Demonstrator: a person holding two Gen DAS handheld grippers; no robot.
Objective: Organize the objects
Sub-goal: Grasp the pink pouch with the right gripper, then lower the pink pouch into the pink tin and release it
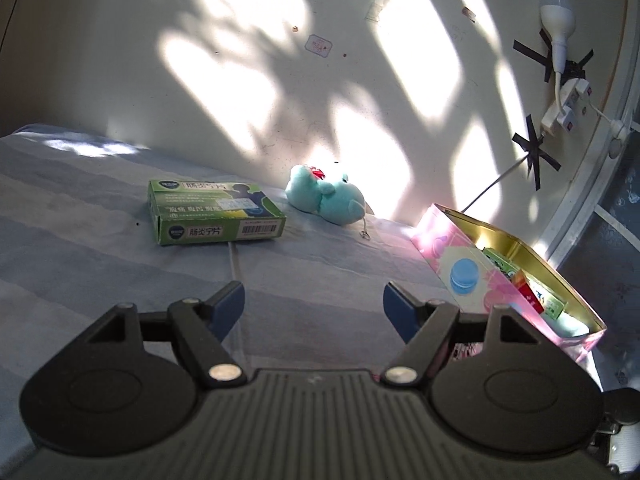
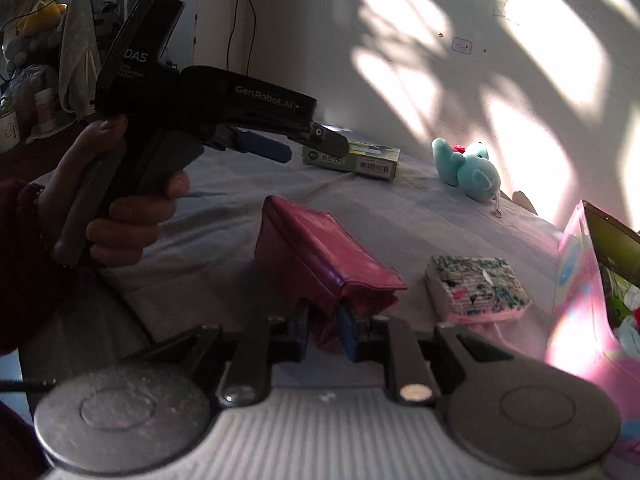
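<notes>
Fingers: right gripper [image 2: 324, 330] clamped on red pouch [image 2: 324, 256] mid-bed; left gripper [image 1: 314, 306] apart, empty | step: carrying pouch to pink box [image 2: 576, 264] at bed's right edge | next: lift over rim — clear tissue pack [image 2: 476, 288].

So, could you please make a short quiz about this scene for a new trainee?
1. True or false: the right gripper is shut on the red wallet.
2. What lies nearest the pink box? A) green carton B) teal plush toy C) tissue pack
3. Fill in: the left gripper is ___ and holds nothing.

Key: 1 true; 2 C; 3 open.
</notes>
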